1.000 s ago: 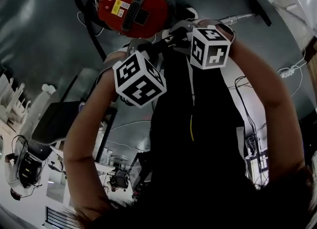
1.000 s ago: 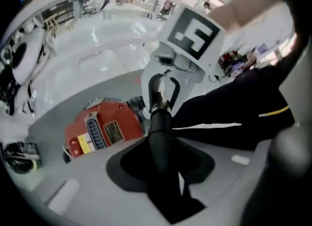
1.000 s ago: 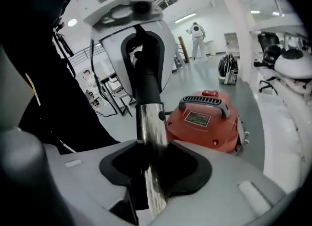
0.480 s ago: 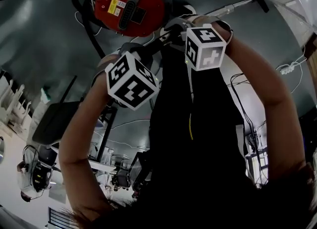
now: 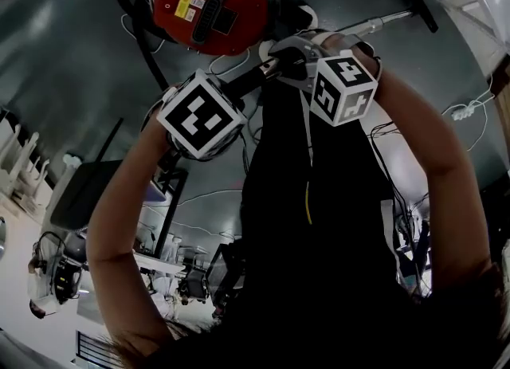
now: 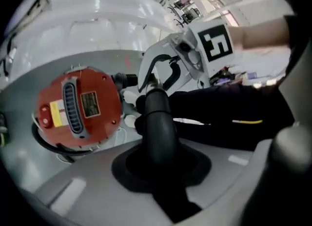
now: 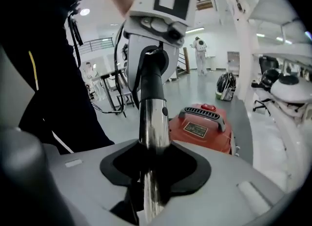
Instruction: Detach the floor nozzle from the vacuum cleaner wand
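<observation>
Cut off by the head view's top edge: red vacuum body [image 5: 211,5]. Hidden there, upper middle, behind the left marker cube [image 5: 199,114] and right marker cube [image 5: 344,87]: both pairs of jaws, plus the near stretch of the wand [image 5: 374,22]. Swallowed low in the left gripper view between the jaws of the left gripper [image 6: 163,176], just now closing on it: lower end of the black bent tube [image 6: 158,122]. Lost off the right gripper view's bottom edge, through the right gripper [image 7: 151,181], lately closed a little further: near end of the wand. Too small to make out, upper middle: distant person [image 7: 200,54].

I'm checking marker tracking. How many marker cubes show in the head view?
2. The left cube sits left of centre. The right cube is to its right and slightly higher. No others appear hidden.
</observation>
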`<state>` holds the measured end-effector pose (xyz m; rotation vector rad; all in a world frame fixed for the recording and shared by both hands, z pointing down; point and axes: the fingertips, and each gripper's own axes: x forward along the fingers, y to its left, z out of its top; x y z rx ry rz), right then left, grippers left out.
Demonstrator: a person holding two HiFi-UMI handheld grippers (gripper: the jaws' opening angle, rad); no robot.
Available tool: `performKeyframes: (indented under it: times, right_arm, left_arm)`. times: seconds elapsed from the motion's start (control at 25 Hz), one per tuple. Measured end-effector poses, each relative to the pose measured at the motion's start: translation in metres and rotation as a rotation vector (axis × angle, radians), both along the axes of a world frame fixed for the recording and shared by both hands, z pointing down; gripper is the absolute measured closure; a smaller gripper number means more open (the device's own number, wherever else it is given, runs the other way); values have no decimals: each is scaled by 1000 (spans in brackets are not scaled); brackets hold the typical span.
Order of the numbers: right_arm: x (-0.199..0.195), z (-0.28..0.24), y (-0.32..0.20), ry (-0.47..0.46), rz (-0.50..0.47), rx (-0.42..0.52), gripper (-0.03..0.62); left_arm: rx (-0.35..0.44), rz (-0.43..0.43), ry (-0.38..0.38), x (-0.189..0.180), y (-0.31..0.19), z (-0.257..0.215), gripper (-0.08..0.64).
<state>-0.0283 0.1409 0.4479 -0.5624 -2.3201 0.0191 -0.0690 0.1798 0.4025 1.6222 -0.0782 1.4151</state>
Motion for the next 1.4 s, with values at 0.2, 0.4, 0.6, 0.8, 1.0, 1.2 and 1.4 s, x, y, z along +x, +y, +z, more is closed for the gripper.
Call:
performKeyframes:
  times: [0.2,0.4,0.6,0.8,1.0,1.2,1.4]
  right_arm:
    - [5,0,-11,-10,15,154,439]
    - [4,3,-17,78,-22,7,430]
    - [9,4,-2,112,-70,-222,426]
    - [7,1,7,27,6,-152,437]
    - [9,1,2,-40,57,84,443]
    - [18,5,-7,5,33,83,443]
    - [21,14,-5,73,6,-86,433]
  left_arm:
    - [-144,-139,68,15,8,-11,489]
    - [195,65,-70,0,-13,-3,496]
    - [413,309,-130,-15,-19,8,502]
    - [196,222,-50,-14,2,5,506]
    - [-130,35,75,-4,25,-5,523]
    - [-131,-55,79,10,17,-13,522]
    - [267,238,-125,-9,-5,7,520]
